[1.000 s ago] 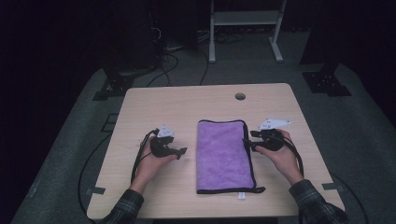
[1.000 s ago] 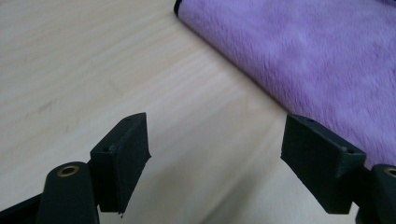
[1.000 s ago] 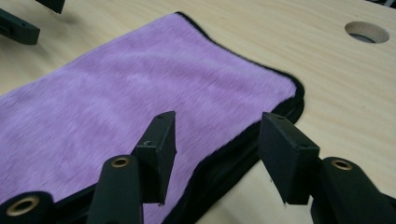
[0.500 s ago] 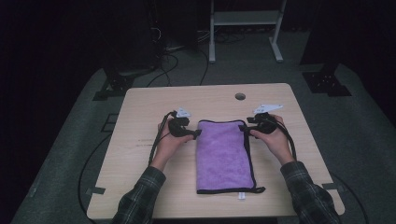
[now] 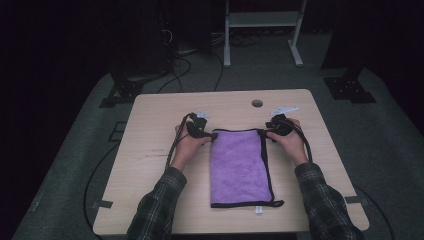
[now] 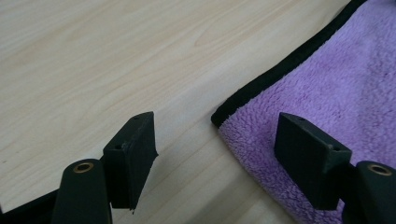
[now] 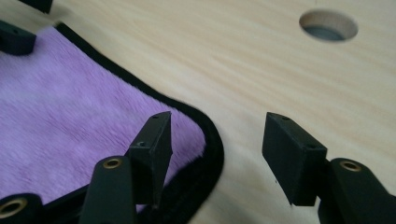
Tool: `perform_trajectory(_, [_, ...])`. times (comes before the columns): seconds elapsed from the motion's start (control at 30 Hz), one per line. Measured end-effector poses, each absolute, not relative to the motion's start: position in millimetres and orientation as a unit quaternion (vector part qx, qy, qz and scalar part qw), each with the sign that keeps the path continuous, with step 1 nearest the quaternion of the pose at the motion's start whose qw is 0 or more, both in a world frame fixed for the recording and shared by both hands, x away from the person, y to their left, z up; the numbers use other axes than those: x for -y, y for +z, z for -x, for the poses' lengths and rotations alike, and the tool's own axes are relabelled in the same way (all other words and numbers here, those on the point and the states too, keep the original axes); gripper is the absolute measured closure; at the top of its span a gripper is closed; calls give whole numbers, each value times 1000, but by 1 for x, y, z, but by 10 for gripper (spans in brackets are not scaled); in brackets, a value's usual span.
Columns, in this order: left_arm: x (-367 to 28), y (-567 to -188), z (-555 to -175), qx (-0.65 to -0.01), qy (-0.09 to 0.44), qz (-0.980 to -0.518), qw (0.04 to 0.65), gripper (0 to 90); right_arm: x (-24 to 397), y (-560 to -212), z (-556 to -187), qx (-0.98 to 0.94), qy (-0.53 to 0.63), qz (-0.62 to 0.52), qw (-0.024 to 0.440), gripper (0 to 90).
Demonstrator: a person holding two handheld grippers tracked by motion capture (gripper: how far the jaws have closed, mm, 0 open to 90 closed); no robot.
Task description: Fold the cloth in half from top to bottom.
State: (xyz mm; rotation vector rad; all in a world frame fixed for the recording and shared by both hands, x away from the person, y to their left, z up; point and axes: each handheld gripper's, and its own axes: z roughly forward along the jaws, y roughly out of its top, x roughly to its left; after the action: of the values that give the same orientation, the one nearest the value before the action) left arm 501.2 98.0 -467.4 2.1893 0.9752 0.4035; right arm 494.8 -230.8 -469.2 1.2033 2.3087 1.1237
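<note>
A purple towel point(image 5: 240, 165) with a black hem lies flat, folded long, in the middle of the light wooden table point(image 5: 160, 165). My left gripper point(image 5: 206, 135) sits at the towel's far left corner. In the left gripper view that gripper point(image 6: 217, 128) is open, one jaw over bare wood and the other over the towel point(image 6: 336, 84); its jaws have just been closing, with the corner between them untouched. My right gripper point(image 5: 268, 134) is at the far right corner. It stands open point(image 7: 217, 126) astride the hem of the towel point(image 7: 70, 116), its jaws having just been opening.
A round cable hole point(image 5: 257, 103) point(image 7: 328, 25) lies beyond the right gripper near the table's far edge. A white stand point(image 5: 260, 30) and cables are on the dark floor behind the table. A small white label point(image 5: 258, 210) hangs off the towel's near hem.
Both hands have moved away from me along the towel's long sides, from about its middle to its two far corners. The towel has not moved.
</note>
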Motion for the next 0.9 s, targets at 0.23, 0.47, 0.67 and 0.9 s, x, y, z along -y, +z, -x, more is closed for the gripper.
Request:
perform_trajectory(0.23, [-97,-471,-506,-369,138,-850,350,370,233,-480,-498,-812,387,-414,143,448])
perform_trajectory(0.47, [-94,-470,-503,-347,103,-856,369,675,233,-483,-492,-809,412,-400,125,741])
perform_trajectory(0.67, [-93,-469,-502,-366,84,-849,371,842,230,-483,-490,-804,414,-412,109,829])
perform_trajectory(0.9, [-101,-453,-505,-380,102,-831,394,854,227,-467,-495,-797,420,-415,131,836])
